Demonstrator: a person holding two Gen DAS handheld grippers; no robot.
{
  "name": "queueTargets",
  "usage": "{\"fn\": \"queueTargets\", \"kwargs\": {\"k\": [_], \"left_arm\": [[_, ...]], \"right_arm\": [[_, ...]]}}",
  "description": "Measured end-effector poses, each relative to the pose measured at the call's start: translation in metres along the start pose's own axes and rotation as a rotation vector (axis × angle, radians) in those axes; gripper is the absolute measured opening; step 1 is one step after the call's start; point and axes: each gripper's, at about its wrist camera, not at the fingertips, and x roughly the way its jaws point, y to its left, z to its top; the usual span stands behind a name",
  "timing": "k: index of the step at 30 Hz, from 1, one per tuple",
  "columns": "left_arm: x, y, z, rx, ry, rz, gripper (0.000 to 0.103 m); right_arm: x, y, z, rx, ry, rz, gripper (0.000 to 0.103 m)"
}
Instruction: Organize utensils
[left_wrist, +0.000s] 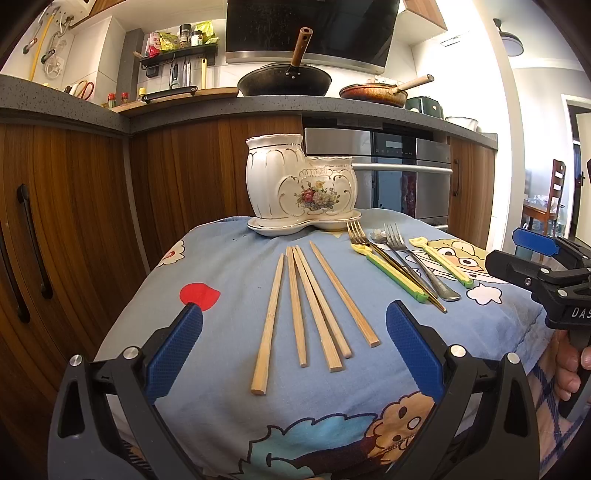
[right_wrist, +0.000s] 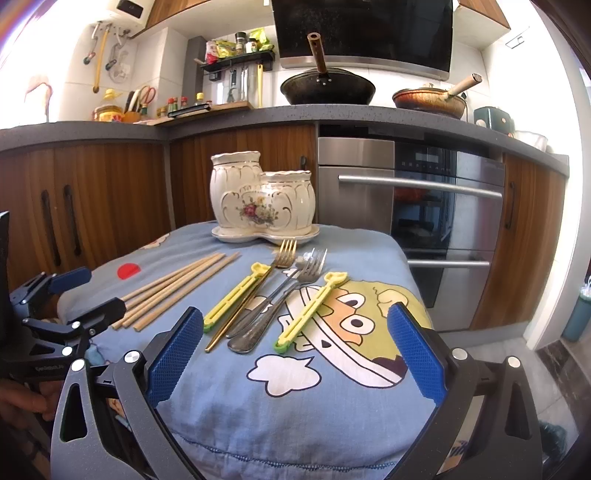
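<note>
Several bamboo chopsticks (left_wrist: 314, 306) lie side by side on the blue cartoon cloth (left_wrist: 229, 266). My left gripper (left_wrist: 295, 347) is open, its blue pads (left_wrist: 173, 350) flanking the near ends of the chopsticks without touching them. A white floral ceramic utensil holder (left_wrist: 301, 184) with two cups stands on its saucer at the far edge. In the right wrist view, a gold fork (right_wrist: 284, 254), silver forks (right_wrist: 310, 269) and two yellow-green clips (right_wrist: 236, 295) (right_wrist: 312, 310) lie ahead of my open, empty right gripper (right_wrist: 297, 350).
The cloth-covered stand drops off on all sides. Wooden cabinets (left_wrist: 74, 221) and a steel oven (right_wrist: 424, 206) stand behind it. The grey counter (left_wrist: 184, 107) carries a wok (left_wrist: 284, 81) and a pan (left_wrist: 373, 92). A hand (left_wrist: 569, 365) holds the right tool.
</note>
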Motion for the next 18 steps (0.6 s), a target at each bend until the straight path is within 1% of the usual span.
{"fn": "queueTargets", "kwargs": {"k": [18], "left_arm": [[0.0009, -0.0002, 0.0, 0.004, 0.004, -0.005, 0.098]], "right_arm": [[0.0023, 0.0012, -0.0003, -0.003, 0.003, 0.0, 0.099]]}}
